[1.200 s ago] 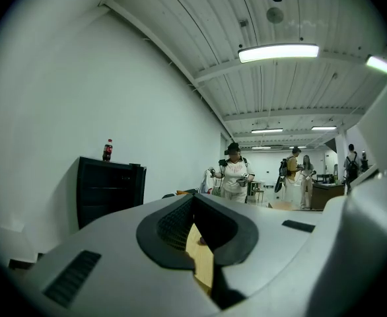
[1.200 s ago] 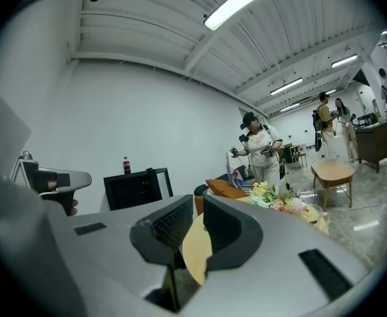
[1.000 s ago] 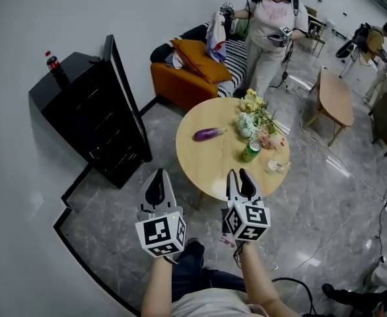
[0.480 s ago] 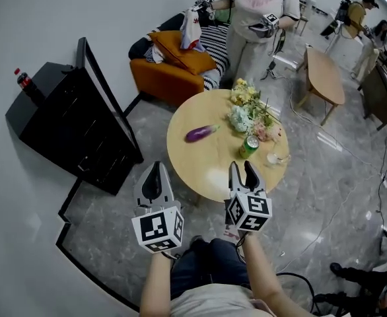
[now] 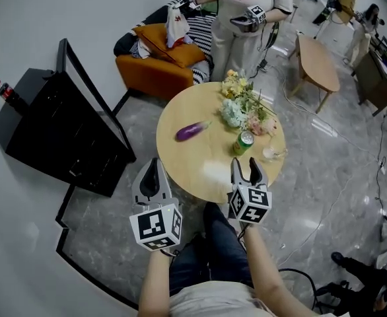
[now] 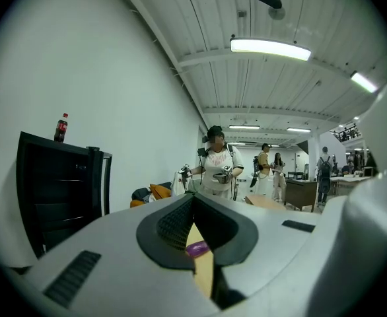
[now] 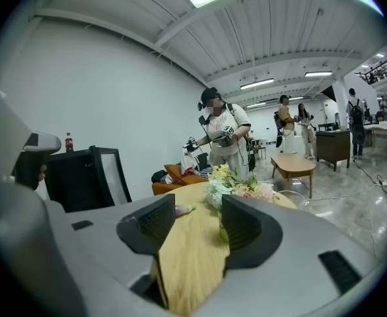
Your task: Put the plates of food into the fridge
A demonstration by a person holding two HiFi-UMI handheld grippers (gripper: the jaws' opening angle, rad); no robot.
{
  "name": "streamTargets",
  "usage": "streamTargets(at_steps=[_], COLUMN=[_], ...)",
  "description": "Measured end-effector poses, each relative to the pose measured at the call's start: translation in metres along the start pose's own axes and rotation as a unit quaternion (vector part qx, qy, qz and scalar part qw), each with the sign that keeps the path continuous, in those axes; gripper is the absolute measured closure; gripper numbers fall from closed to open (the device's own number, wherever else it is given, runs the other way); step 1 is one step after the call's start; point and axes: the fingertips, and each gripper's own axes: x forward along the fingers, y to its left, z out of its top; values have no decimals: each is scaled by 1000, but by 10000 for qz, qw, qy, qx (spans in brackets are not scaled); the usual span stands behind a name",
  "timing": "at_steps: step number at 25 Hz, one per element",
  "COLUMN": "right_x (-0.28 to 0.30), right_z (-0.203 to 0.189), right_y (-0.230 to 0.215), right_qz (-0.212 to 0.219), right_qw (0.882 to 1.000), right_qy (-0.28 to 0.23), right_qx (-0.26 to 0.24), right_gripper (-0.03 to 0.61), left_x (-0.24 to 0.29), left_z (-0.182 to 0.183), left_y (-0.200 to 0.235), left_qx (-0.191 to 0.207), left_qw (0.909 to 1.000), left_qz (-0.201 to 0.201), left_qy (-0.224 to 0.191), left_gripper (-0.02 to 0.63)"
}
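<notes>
The black fridge (image 5: 55, 134) stands at the left with its door (image 5: 94, 104) swung open and a cola bottle (image 5: 5, 91) on top. On the round wooden table (image 5: 207, 167) lie a purple eggplant (image 5: 192, 131), a green can (image 5: 244, 142), a glass (image 5: 271, 153) and flowers (image 5: 243, 107). No plate shows in any view. My left gripper (image 5: 149, 176) is shut and empty, just off the table's near-left edge. My right gripper (image 5: 247, 170) hangs over the near edge. Its jaws have just been opening and nothing is between them. The eggplant (image 7: 182, 210) lies ahead of it.
A person (image 5: 246, 12) holding grippers stands behind the table beside an orange sofa (image 5: 157, 71). A second wooden table (image 5: 316, 61) stands at the back right, with more people beyond it. Cables trail over the grey floor (image 5: 325, 177). A black skirting edge (image 5: 68, 203) runs along the wall.
Both grippers have come nearer to the round table, and the right one now reaches over its near edge. The right jaws have spread apart. The left jaws stay together.
</notes>
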Motion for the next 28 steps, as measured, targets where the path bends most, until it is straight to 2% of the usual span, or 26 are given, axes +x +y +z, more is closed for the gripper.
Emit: streamTargets(at_steps=[7, 14, 28], right_x=[30, 67, 117], right_z=[-28, -50, -76], right_y=[-32, -51, -76], right_qz=[-180, -166, -185], right_qw=[9993, 9979, 9970], right_qy=[321, 629, 741], right_qx=[61, 47, 131], right_gripper=[347, 319, 265], left_x=[28, 55, 83], left_z=[-11, -24, -42], left_y=[-11, -16, -16], left_qx=[51, 66, 73], left_qw=[9999, 9998, 9996], left_qz=[-64, -19, 149], left_qy=[84, 195, 232], left_gripper=[606, 606, 606])
